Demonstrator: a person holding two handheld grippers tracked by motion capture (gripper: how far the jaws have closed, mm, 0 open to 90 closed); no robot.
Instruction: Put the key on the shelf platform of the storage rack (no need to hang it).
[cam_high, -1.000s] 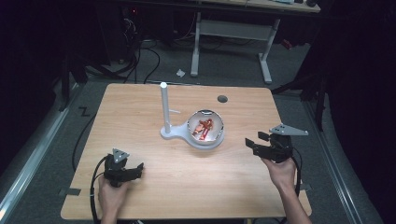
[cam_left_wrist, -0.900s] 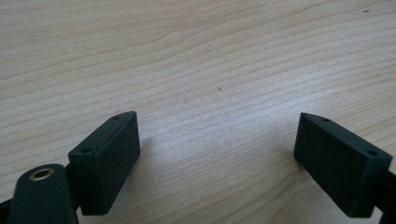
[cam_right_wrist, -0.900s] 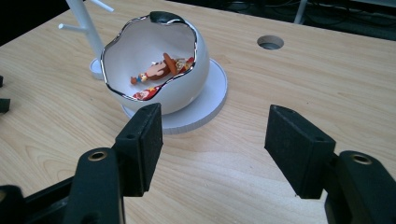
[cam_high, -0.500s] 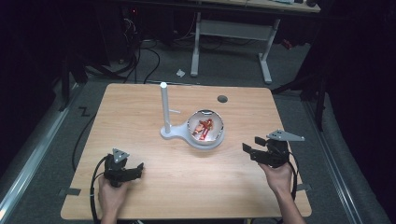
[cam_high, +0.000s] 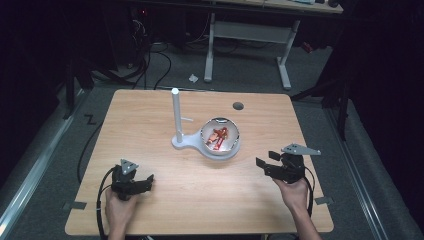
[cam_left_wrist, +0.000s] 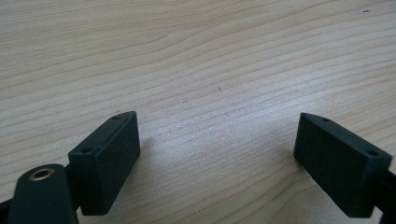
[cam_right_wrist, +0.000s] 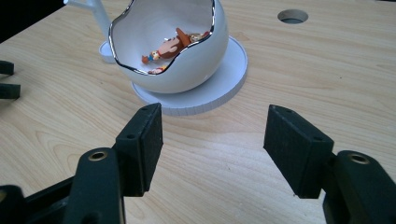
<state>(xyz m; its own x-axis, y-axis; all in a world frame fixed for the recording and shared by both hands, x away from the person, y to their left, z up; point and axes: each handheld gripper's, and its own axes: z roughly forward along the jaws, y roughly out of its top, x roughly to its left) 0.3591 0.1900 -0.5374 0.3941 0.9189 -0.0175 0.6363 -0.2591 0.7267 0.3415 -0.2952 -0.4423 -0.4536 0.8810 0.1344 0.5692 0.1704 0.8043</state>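
Note:
A white egg-shaped bowl (cam_high: 220, 137) (cam_right_wrist: 187, 51) with a jagged chrome rim sits on a round white base (cam_right_wrist: 224, 79) at the table's middle. Inside it lies a small red and orange toy figure (cam_high: 218, 137) (cam_right_wrist: 170, 47). A white post (cam_high: 176, 112) rises from the same stand on the bowl's left. My right gripper (cam_high: 265, 165) (cam_right_wrist: 212, 135) is open, low over the table to the right of the bowl, jaws aimed at it. My left gripper (cam_high: 145, 182) (cam_left_wrist: 219, 154) is open near the front left, over bare wood.
The wooden table (cam_high: 150, 115) has a round cable hole (cam_high: 238, 106) (cam_right_wrist: 293, 16) behind the bowl. A second desk frame (cam_high: 250, 35) and cables lie on the dark floor beyond. The left gripper's jaw tips (cam_right_wrist: 7, 79) show at the right gripper view's left edge.
My right gripper has moved toward the person and slightly left, sinking closer to the table. The left gripper has stayed where it was.

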